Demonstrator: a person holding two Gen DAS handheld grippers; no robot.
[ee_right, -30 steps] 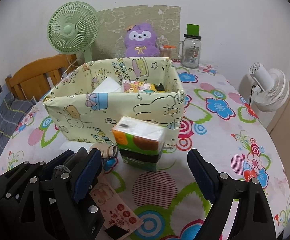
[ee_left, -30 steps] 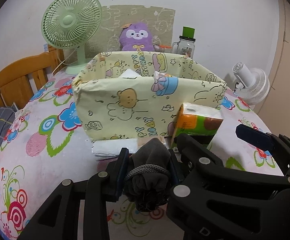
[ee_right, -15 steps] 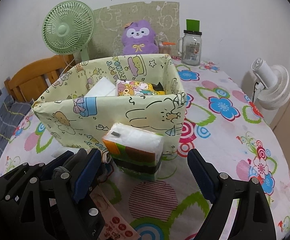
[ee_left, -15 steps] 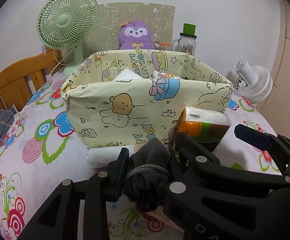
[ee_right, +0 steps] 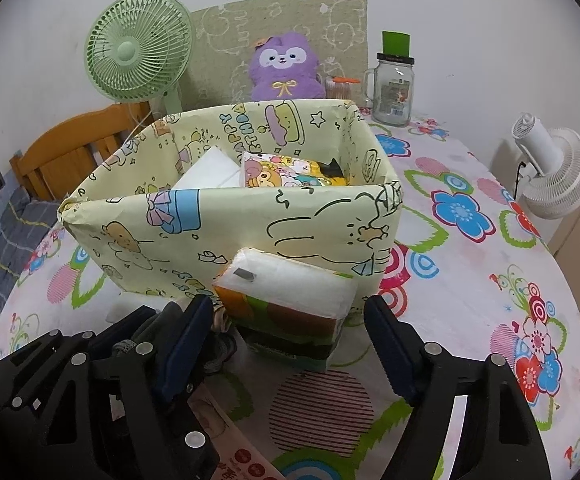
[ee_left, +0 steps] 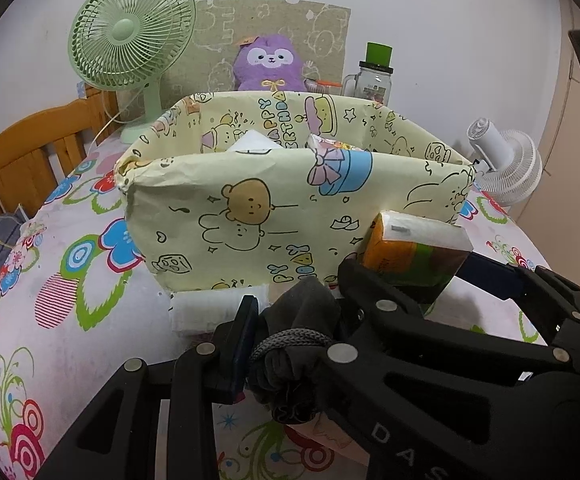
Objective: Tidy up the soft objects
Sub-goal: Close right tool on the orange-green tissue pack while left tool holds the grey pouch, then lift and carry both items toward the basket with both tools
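**If Pinched Off-Centre, Could Have Slipped**

While the jaws had just been closing, found the right gripper (ee_right: pixel 286 314) fairly wide at lower centre of its own view. Saw the tissue pack (ee_right: pixel 290 284) between the pads, not yet touched. Lay just in front of the paper-wrapped box (ee_right: pixel 218 224), seemingly stacked on a darker pack. Judged a lopsided squeeze likely to buckle the soft wrapper, tip the pack, or drag the lower one. Noted the left gripper (ee_left: pixel 294 316) clamped on a grey drawstring pouch (ee_left: pixel 290 380), low in its view. Crowded the right's near finger, so risked a knock.
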